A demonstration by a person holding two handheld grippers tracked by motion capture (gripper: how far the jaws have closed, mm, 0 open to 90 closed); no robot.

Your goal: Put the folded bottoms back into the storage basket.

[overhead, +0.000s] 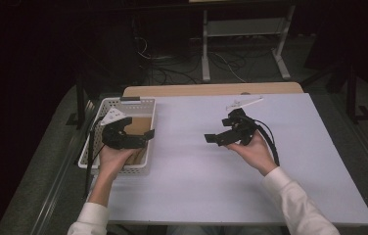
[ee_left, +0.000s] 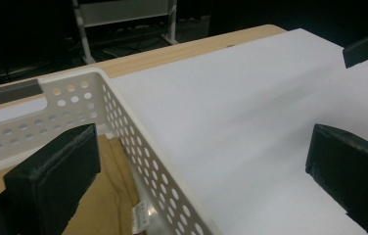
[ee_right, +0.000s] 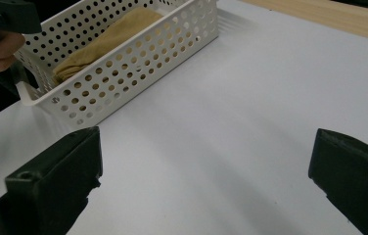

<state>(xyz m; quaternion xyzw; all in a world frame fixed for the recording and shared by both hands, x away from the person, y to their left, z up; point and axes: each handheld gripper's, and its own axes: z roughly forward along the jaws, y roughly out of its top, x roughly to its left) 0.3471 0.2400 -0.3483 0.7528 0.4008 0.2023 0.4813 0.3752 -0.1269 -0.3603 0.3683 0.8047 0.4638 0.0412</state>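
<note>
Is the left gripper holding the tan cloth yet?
No. The left gripper has its jaws wide apart with nothing between them, and the tan cloth lies in the white basket.

White counter (overhead: 280, 161) w/ a wooden strip (overhead: 211, 89) along its far edge. Behind it, dark floor w/ tangled cables (overhead: 172, 66) & a white metal stand (overhead: 243, 34). Small white bits (overhead: 243, 103) lie nr the counter's far edge.
</note>
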